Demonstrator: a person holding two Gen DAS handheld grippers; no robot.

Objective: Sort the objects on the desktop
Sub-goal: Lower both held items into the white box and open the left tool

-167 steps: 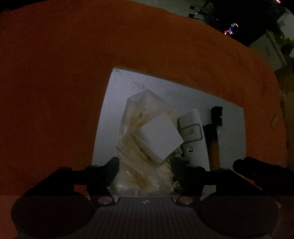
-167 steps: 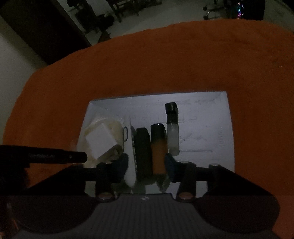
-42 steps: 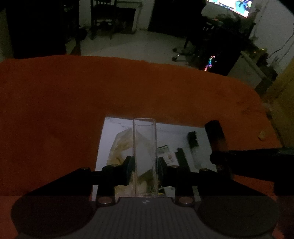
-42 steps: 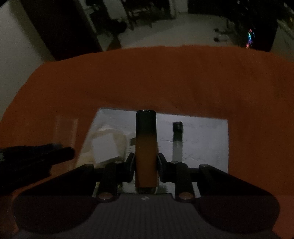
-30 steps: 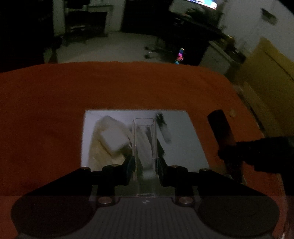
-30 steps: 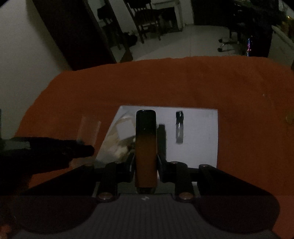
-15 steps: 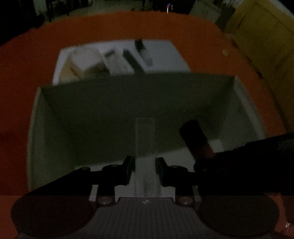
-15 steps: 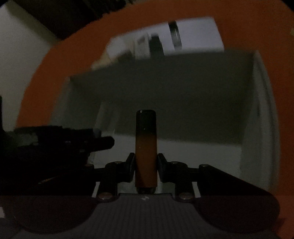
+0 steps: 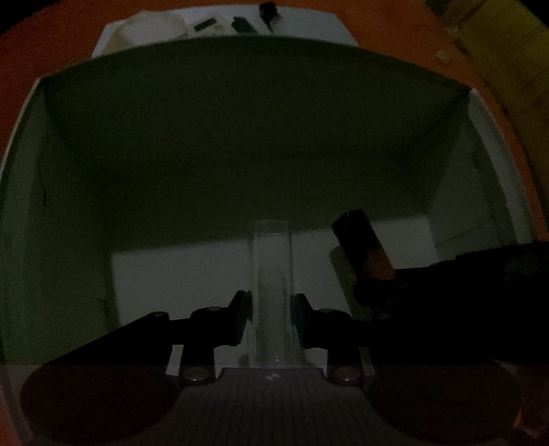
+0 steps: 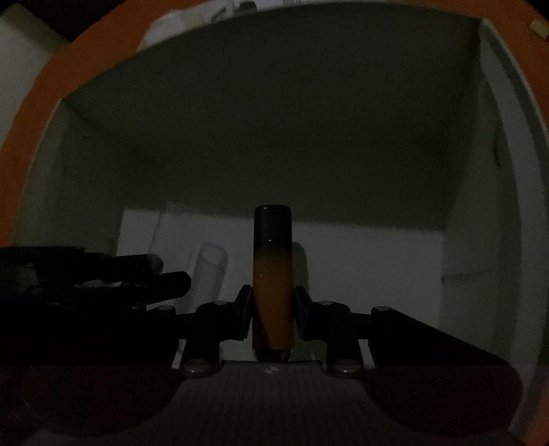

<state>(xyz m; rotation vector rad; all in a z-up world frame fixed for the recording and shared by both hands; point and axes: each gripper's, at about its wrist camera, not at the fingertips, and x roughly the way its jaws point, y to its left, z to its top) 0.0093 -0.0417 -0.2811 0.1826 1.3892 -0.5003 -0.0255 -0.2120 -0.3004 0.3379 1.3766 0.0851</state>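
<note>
My left gripper (image 9: 271, 315) is shut on a clear tube (image 9: 272, 281) and holds it low inside a white box (image 9: 240, 144), just above the floor. My right gripper (image 10: 272, 315) is shut on an orange-and-black tube (image 10: 272, 271) inside the same box. The orange tube also shows in the left wrist view (image 9: 363, 247), to the right of the clear one. The clear tube shows faintly in the right wrist view (image 10: 209, 271), beside the left gripper's fingers (image 10: 164, 281).
The box walls (image 10: 480, 206) rise close around both grippers. Behind the box lies a white sheet (image 9: 308, 24) on the orange tablecloth (image 9: 41, 44), with a crumpled bag (image 9: 154, 27) and small dark items (image 9: 243, 24).
Both grippers have sunk deeper into the white box with their tubes. The box walls fill more of both views and the sheet has slid to the top edge.
</note>
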